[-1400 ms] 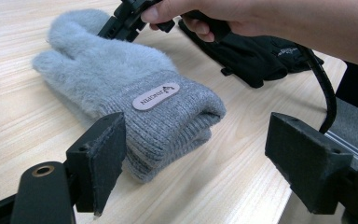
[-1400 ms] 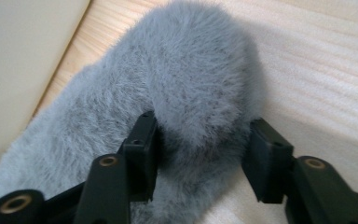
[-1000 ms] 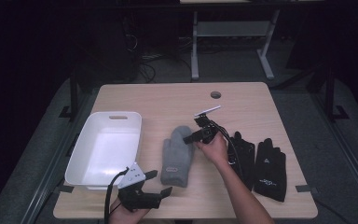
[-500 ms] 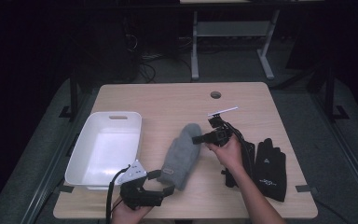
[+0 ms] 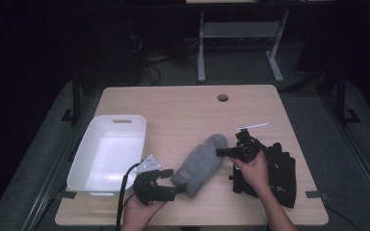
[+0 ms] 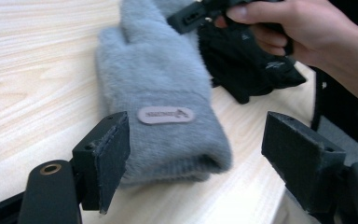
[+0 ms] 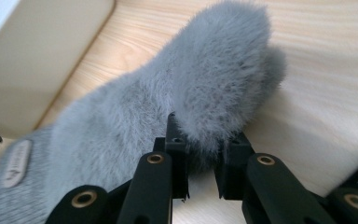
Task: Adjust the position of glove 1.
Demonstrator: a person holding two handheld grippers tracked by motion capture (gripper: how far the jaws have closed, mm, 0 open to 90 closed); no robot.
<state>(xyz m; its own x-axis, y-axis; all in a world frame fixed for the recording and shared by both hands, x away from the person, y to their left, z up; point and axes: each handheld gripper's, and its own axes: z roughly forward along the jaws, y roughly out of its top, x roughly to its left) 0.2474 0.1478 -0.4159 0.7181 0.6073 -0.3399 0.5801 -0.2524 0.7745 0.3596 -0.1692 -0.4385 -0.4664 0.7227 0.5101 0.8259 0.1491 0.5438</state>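
On our counter (image 5: 183,108), our right tool (image 7: 203,170) pinches the grey mitten's (image 5: 200,163) tip; our left tool (image 6: 193,154) stands spread around its cuff.

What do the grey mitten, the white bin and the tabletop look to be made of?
Grey mitten: soft fuzzy knit or fleece, judging by the raised nap, with a smooth sewn-on patch at the cuff. White bin: likely moulded plastic, smooth and slightly glossy, with a cut-out handle. Tabletop: pale wood or wood-look laminate, matte, with straight grain lines.
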